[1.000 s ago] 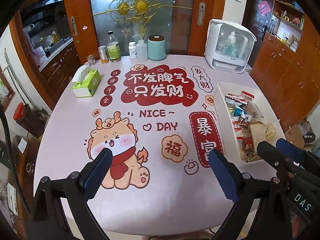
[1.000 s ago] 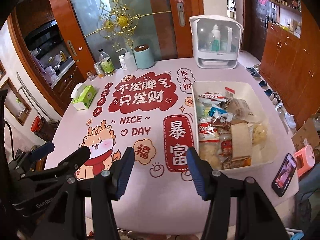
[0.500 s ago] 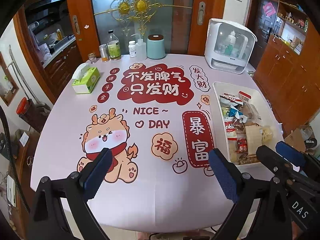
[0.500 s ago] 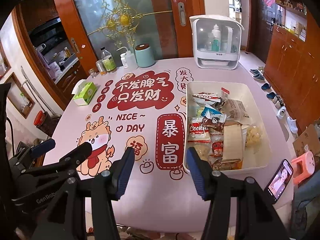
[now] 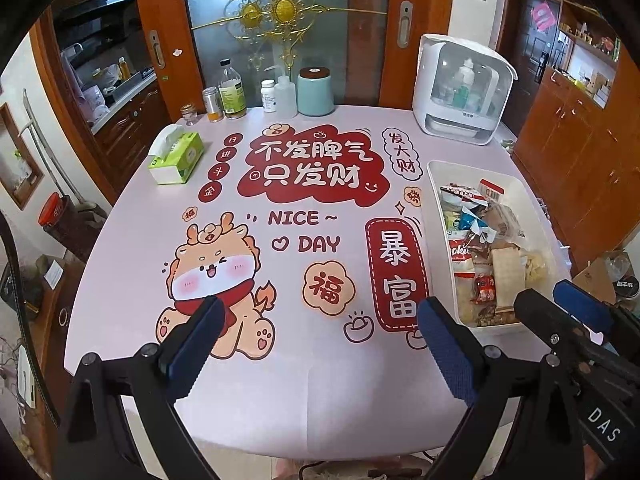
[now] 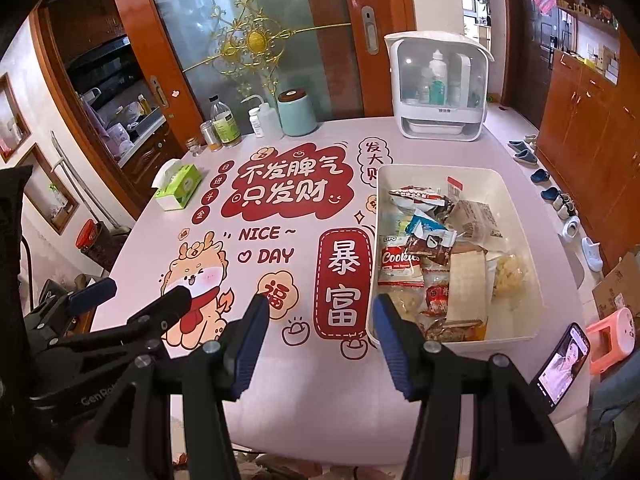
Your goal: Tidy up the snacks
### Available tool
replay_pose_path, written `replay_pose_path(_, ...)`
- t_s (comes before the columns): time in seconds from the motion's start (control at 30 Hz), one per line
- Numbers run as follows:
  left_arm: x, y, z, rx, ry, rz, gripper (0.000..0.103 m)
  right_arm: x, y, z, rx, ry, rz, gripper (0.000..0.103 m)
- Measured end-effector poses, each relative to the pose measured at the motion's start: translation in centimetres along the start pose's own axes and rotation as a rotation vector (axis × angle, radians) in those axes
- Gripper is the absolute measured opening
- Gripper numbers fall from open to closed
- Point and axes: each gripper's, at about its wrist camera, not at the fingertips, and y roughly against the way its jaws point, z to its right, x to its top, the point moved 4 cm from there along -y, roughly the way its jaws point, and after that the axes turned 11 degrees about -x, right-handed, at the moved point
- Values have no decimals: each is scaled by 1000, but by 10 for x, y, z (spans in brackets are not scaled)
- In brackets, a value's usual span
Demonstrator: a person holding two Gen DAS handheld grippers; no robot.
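The snacks [image 6: 436, 264] lay heaped in 1 white plastic bin [image 6: 520, 216] at the right of the frame, on the tabletop [image 6: 280, 360] with its printed dragon cloth. None showed on the cloth outside the bin. That fits either a pile waiting to be sorted or a load already gathered in, and the frames did not settle which.

Both tongs hung above the near edge of the tabletop. The left tongs [image 5: 320, 344] were spread wide with nothing between the pads; the right tongs [image 6: 320, 344] were likewise spread and empty, their right pad just beside the bin's near corner.

For any pick from the bin, my judgement is that the crinkly packets would slip and drag neighbours, so a top-lying pack such as the Cookies bag [image 6: 400, 260] should be pinched by a free edge and lifted straight up.

Counted: 1 bin; about 10 packets, the lower ones hidden. At the far edge stood 1 green tissue box [image 6: 178, 186], 1 mint canister [image 6: 296, 114], 1 white cabinet [image 6: 438, 84] and about 5 small bottles and jars. 1 phone [image 6: 562, 364] lay at lower right.
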Motion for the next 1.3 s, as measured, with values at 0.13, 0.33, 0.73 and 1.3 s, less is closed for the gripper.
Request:
replay_pose_path(0.13,0,0,1,1,1,1,96,0,0,0,-1,1,2,55)
replay_pose_path(0.33,-6,0,4,5,-1,-6,96,0,0,1,1,1,2,55)
replay_pose_path(0.73,-13,-4,5,-1,-4,-23,96,0,0,1,5,0,0,55)
replay_pose_path(1.3,-11,-7,7,2,-7,-27,96,-1,-2,3,9,-3,1,55)
